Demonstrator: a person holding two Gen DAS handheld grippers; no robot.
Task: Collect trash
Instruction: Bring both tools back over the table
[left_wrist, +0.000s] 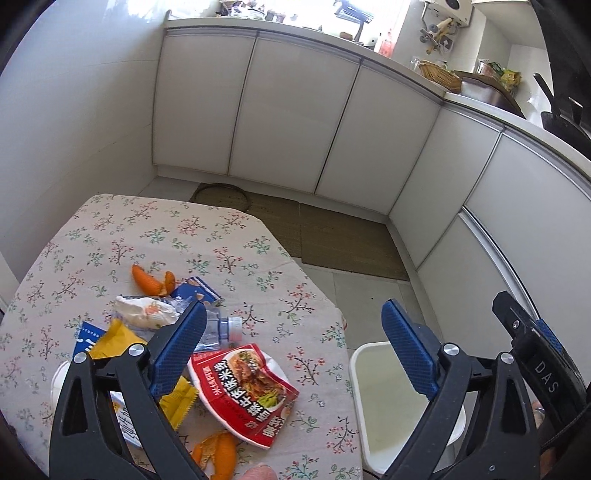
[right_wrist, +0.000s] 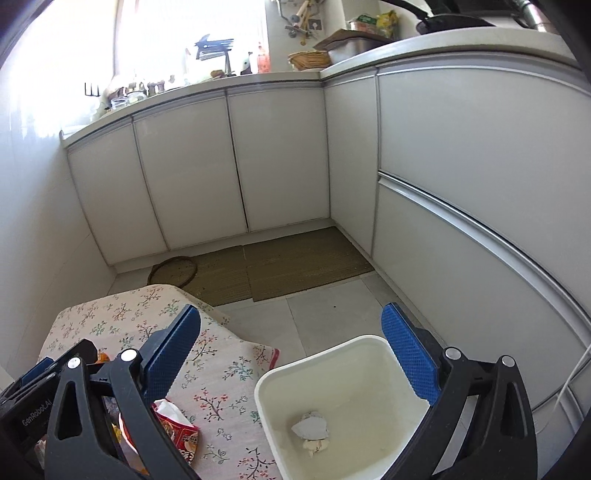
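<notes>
Trash lies on the floral-cloth table (left_wrist: 166, 236): a red food packet (left_wrist: 243, 391), a clear plastic bottle (left_wrist: 221, 328), a white wrapper (left_wrist: 146, 314), a yellow wrapper (left_wrist: 177, 402), a blue carton (left_wrist: 197, 290) and orange peels (left_wrist: 151, 282). My left gripper (left_wrist: 295, 308) hangs open over the table's right edge, nothing between its blue pads. A white bin (right_wrist: 266, 384) stands on the floor beside the table (right_wrist: 221, 373), with crumpled paper (right_wrist: 310, 428) at its bottom. My right gripper (right_wrist: 291, 310) is open and empty above the bin. The red packet (right_wrist: 177, 432) shows at the lower left.
White cabinet doors (left_wrist: 295, 110) wrap around the back and right, under a cluttered counter (right_wrist: 258, 77). Woven mats (right_wrist: 295, 262) and a round tray (right_wrist: 171, 271) lie on the tiled floor beyond the table. The bin (left_wrist: 354, 373) sits close against the table's right side.
</notes>
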